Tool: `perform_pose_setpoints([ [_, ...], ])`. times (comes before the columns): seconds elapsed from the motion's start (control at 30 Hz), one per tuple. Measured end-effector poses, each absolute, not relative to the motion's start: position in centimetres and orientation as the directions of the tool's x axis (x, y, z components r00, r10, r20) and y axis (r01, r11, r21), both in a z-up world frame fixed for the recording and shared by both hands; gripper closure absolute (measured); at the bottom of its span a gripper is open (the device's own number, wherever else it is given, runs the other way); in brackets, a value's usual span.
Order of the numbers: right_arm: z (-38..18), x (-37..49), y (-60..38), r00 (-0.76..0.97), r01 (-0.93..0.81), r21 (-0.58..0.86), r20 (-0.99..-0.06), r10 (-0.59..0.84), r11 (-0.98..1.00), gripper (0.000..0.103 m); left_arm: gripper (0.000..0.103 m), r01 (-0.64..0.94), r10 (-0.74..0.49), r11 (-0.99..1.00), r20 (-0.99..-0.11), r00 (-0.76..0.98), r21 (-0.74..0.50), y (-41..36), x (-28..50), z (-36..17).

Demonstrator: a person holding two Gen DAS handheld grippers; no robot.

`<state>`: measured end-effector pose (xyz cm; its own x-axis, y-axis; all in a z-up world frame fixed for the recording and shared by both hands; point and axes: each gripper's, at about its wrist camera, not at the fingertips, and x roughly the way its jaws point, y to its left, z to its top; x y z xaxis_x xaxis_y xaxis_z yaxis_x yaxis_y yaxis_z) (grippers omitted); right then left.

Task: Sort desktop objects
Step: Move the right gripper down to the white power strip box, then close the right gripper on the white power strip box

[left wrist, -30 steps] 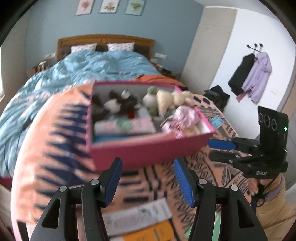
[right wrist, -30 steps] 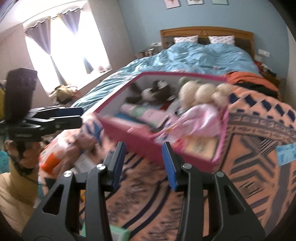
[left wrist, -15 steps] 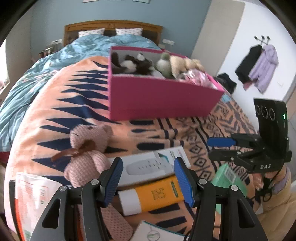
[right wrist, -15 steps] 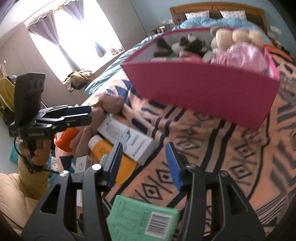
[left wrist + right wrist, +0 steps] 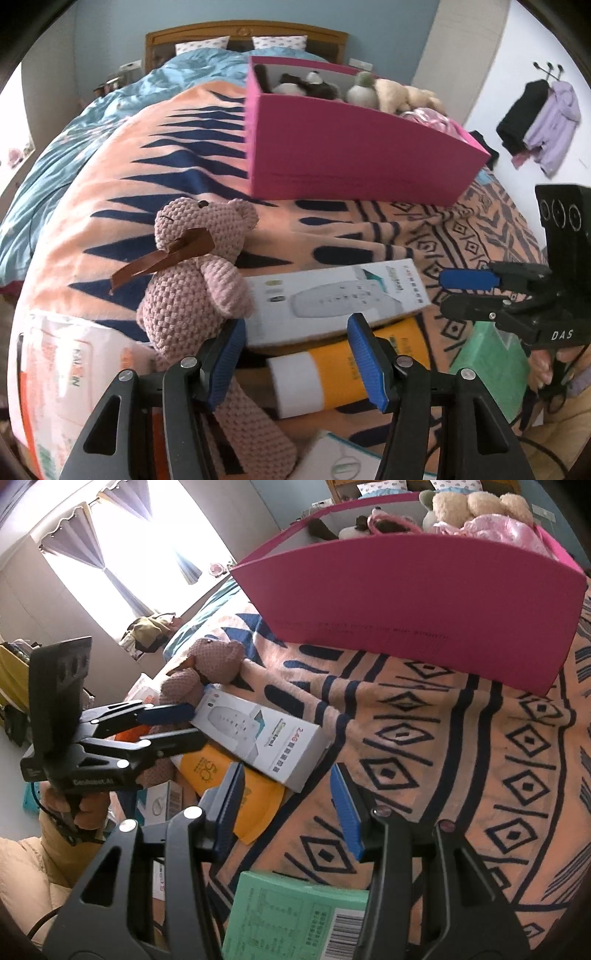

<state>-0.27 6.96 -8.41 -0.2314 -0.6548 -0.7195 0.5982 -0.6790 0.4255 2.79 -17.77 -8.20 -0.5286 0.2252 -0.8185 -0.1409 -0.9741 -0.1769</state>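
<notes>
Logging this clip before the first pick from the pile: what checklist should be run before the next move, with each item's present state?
1. Left gripper empty, fingers apart: ok.
2. Right gripper empty, fingers apart: ok.
3. Left gripper lined up on a target: ok; the orange tube lies between its fingers in the left wrist view, not gripped.
4. Tube free to lift: not ok; the white box lies over its far edge.
5. Pink knitted bear clear of the left fingers: cannot tell; it sits right beside one.
6. Room in the pink bin: cannot tell; soft toys show above the rim.
7. Green box below the right gripper, unobstructed: ok.
</notes>
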Motion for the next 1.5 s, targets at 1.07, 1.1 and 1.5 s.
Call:
perform_pose_setpoints([
  [1.07,-10.4,-2.0,7.8,-0.225,0.513,0.481,-0.724,-0.652,-0.711,0.05,0.034,-0.188,0.361,-0.932,-0.846,-0.393,-0.31,-15.7,0.2,-9.9],
  [1.1,-10.5,-2.0,7.7,-0.22,0.515,0.483,-0.724,-0.653,-0.708,0.05,0.038,-0.185,0.346,-0.937,-0.849,-0.4,-0.295,-15.7,0.2,-9.9],
  [1.5,-9.5,-1.3,7.7,-0.263,0.539,0.44,-0.722,-0.64,-0.718,0.05,0.041,-0.164,0.342,-0.94,-0.831,-0.439,-0.301,-15.5,0.5,-8.8],
])
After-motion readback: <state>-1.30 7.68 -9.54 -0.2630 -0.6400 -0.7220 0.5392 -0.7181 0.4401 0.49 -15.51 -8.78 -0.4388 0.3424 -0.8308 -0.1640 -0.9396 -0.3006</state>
